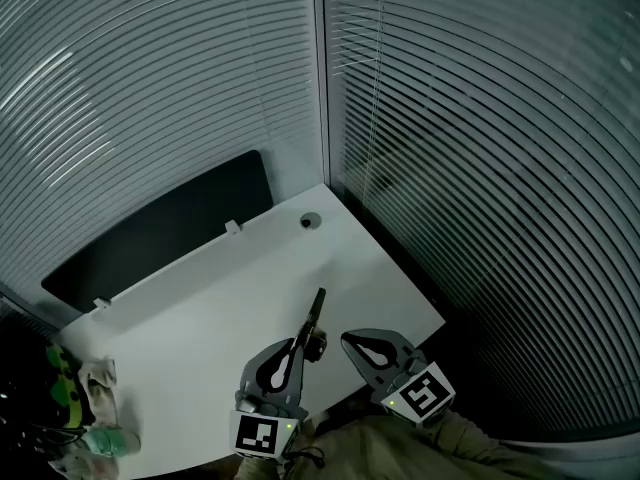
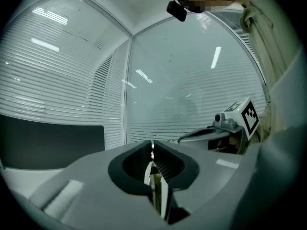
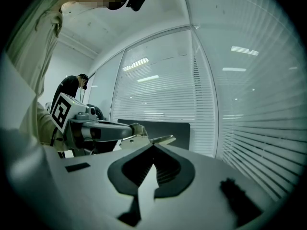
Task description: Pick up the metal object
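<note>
Left tool [image 1: 296,348] pinches the metal object [image 1: 315,313] by its near end, tip toward one o'clock. So thin a hold may let it swivel and drop. Right tool [image 1: 350,341] clenched, empty.

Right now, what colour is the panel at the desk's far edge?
The panel is plain black; the head view shows it best.

A white table [image 1: 200,318] with a dark back panel [image 1: 160,233] stands in a corner of slatted blinds [image 1: 480,168].
</note>
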`<state>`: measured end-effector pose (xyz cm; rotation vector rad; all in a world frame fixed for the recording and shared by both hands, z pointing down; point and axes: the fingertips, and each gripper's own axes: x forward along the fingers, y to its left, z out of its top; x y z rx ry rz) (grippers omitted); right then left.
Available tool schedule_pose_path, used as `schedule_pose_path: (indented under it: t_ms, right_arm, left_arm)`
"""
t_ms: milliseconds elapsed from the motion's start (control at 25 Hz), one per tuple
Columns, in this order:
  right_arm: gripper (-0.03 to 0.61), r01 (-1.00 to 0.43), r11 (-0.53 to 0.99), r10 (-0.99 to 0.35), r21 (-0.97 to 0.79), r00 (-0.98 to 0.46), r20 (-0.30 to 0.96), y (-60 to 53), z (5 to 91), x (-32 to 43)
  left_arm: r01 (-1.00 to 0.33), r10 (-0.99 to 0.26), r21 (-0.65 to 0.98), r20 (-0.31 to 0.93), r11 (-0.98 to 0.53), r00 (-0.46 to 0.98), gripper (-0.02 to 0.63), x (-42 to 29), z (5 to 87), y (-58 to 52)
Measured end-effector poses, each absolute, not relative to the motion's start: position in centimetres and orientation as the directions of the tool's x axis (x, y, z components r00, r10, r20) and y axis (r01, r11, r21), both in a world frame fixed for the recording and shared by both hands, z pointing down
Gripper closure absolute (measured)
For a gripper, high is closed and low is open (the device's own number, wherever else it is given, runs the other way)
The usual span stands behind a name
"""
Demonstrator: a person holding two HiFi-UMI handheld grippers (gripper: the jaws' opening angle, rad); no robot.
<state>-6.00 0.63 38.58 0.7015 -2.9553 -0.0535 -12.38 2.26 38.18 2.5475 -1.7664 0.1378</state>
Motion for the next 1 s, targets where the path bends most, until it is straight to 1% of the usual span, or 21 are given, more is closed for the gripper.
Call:
schedule_pose_path:
  t_ms: [200, 360, 840, 1000]
  right_arm:
    - [0.575, -0.447, 0.892, -0.451, 0.059, -0.887, 0.098, 0.87, 38.73, -5.84]
    - [0.575, -0.448, 0.892, -0.451, 0.053, -0.887, 0.103, 0.92, 38.79, -5.87]
    - [0.575, -0.449, 0.891, -0.453, 0.063, -0.885, 0.105, 0.99, 38.97, -5.97]
    - [0.575, -0.449, 0.891, -0.454, 0.066, -0.885, 0.101, 1.04, 38.98, -6.03]
  left_arm:
    - [-0.932, -0.931, -0.031, 0.068, -0.362, 0.359, 0.588, -11.99, 37.91, 2.36]
    - [-0.934, -0.930, -0.017, 0.100, -0.357, 0.354, 0.588, -11.95, 38.29, 2.49]
    - [-0.935, -0.931, -0.006, 0.095, -0.355, 0.353, 0.588, -11.93, 38.43, 2.49]
    - [-0.933, -0.932, -0.025, 0.072, -0.358, 0.356, 0.588, -12.05, 38.45, 2.42]
